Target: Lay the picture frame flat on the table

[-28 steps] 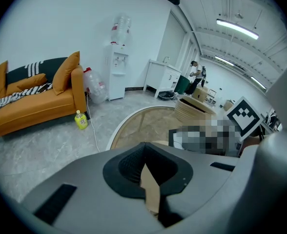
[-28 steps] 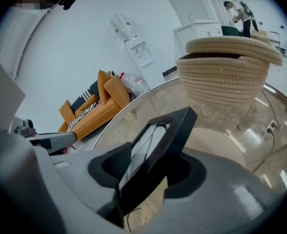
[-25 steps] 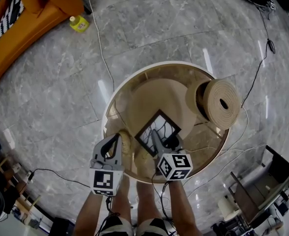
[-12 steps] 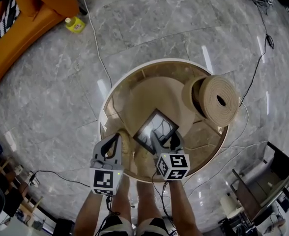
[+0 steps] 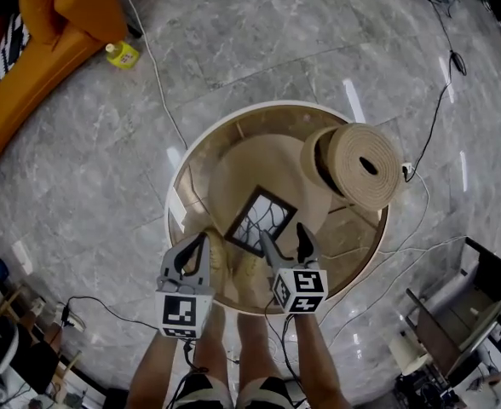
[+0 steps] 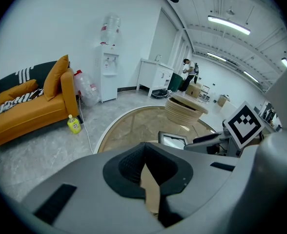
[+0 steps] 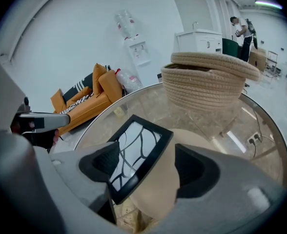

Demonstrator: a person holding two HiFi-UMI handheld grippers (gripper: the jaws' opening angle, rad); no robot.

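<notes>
So the person is standing right at the near edge of the round glass table (image 5: pixel 227 153), holding both forearms (image 5: pixel 158 366) out low and side by side, with each gripper angling steeply down over that near rim. The left gripper (image 5: pixel 201 242) is sitting clenched, jaws pressed together, hanging just inside the table's near-left edge. The right gripper (image 5: pixel 285 239) is hovering next to it, closer to the table's middle. Its jaws have just been opening and they're gaping wide now, fully let go. The near corner of the picture frame (image 5: pixel 261 221) is showing in the gap, but neither pad is pressing on it. The frame itself is lying flat on the glass, a little nearer the person than the table's centre, turned cornerwise to them. A woven basket (image 5: pixel 361 167) is taking up the table's far-right part, well apart from the frame, and open glass is running along the table's far-left side. Off the table, cables (image 5: pixel 159 83) are trailing over the marble floor (image 5: pixel 80 169) around it. An orange sofa (image 5: pixel 29 66) is sitting well off from the table's far-left side, with a yellow bottle (image 5: pixel 121 54) beside it.
</notes>
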